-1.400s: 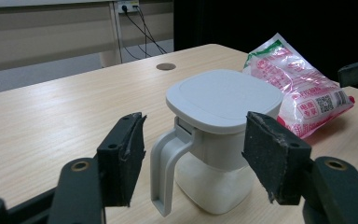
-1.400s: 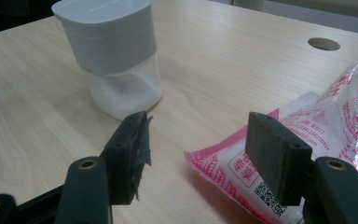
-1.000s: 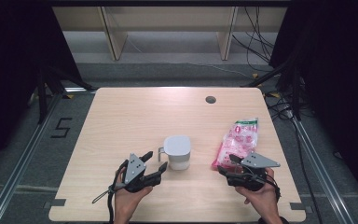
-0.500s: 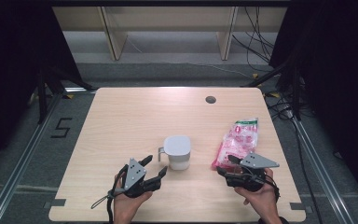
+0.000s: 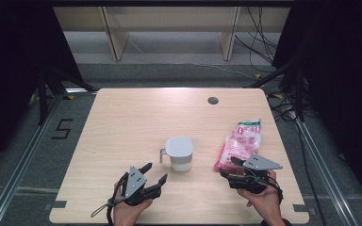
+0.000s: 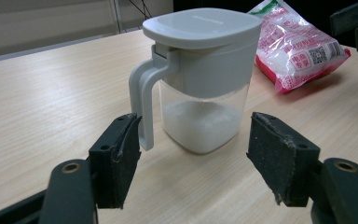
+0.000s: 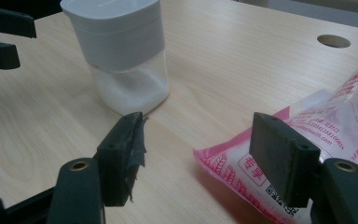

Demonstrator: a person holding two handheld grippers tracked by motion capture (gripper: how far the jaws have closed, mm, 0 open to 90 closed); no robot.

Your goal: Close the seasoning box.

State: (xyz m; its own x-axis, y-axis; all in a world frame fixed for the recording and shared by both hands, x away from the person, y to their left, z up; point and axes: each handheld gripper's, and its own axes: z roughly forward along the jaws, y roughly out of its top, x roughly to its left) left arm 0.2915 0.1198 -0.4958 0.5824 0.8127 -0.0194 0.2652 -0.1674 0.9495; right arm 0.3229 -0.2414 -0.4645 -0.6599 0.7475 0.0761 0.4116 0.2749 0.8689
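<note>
Two open, empty grippers face a lidded jar (image 5: 179, 153) and a pink bag (image 5: 239, 143) near the table's (image 5: 122, 122) front edge.
The left gripper (image 5: 153, 173) should straddle the jar squarely; the right gripper (image 5: 228, 166) should close on the bag's near end.

1. The left gripper (image 5: 154, 173) now sits a little nearer the table's (image 5: 122, 122) front edge and farther from the jug (image 5: 179, 153) than 1 second ago.
2. Its jaws seem slightly wider apart, though the high view is small.
</note>
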